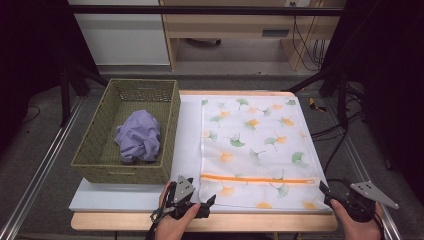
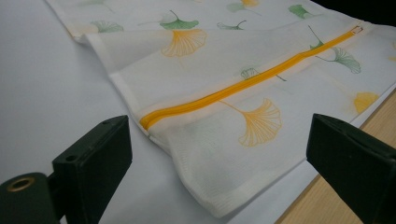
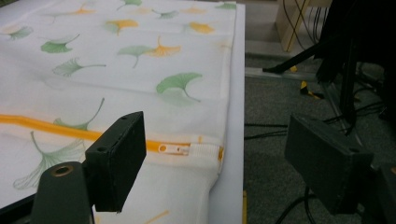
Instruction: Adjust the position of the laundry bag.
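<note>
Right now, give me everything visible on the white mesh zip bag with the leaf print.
The white mesh laundry bag with green and orange ginkgo-leaf print lies flat and spread on the white board, right of the basket. Its orange zipper runs across near the front edge, closed, with the pull at the right end. Hemmed edges; front left corner slightly lifted. Neither gripper touches it.

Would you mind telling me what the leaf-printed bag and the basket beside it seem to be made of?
The bag looks like thin, matte, fine-mesh fabric: slightly see-through, stitched hems, orange zipper. The basket appears to be woven wicker or a plastic imitation, olive-green and matte; the crumpled purple cloth in it looks like soft textile.
</note>
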Action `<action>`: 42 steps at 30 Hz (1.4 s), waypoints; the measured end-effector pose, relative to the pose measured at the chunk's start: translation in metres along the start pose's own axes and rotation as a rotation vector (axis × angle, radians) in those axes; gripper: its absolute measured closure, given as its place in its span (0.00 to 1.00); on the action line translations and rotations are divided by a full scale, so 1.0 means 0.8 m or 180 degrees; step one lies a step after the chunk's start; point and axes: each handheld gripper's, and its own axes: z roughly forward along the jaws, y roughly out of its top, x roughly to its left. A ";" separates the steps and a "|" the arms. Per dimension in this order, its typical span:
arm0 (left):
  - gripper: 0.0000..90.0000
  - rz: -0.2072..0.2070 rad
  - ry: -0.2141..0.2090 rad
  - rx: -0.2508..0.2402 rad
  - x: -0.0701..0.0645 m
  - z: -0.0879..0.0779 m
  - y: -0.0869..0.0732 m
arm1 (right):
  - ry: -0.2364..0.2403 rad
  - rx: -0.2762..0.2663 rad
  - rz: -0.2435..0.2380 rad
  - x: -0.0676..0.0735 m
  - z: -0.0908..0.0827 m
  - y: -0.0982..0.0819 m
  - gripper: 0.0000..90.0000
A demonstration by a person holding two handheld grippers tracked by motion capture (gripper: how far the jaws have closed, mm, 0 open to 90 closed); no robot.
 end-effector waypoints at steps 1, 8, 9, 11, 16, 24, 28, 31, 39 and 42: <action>0.08 -0.0010 0.0010 0.0006 -0.001 0.000 -0.001 | 0.0014 0.0045 0.0021 -0.001 -0.001 -0.002 0.23; 0.12 0.0140 0.0234 0.0160 -0.009 0.006 -0.004 | 0.0156 0.0287 0.0004 -0.005 0.002 -0.014 0.35; 0.13 0.0172 0.0281 0.0175 -0.011 0.007 -0.004 | 0.0161 0.0294 -0.0005 -0.006 0.002 -0.015 0.37; 0.15 0.0232 0.0353 0.0206 -0.012 0.010 -0.006 | 0.0190 0.0306 -0.0013 -0.008 0.001 -0.018 0.38; 0.20 0.0192 0.0331 0.0226 -0.012 0.011 -0.007 | 0.0247 0.0377 -0.0119 -0.012 0.005 -0.025 0.41; 0.25 0.0184 0.0321 0.0300 -0.014 0.019 -0.013 | 0.0364 0.0524 -0.0181 -0.008 0.015 -0.030 0.46; 0.30 0.0178 0.0343 0.0344 -0.014 0.021 -0.014 | 0.0351 0.0644 -0.0173 -0.006 0.021 -0.030 0.57; 0.34 0.0163 0.0338 0.0363 -0.014 0.023 -0.015 | 0.0384 0.0692 -0.0181 -0.004 0.024 -0.029 0.71; 0.50 0.0142 0.0344 0.0418 -0.009 0.029 -0.016 | 0.0402 0.0697 -0.0286 0.006 0.025 -0.018 0.98; 0.63 0.0191 0.0343 0.0401 -0.008 0.034 -0.015 | 0.0386 0.0662 -0.0321 0.008 0.025 -0.017 0.98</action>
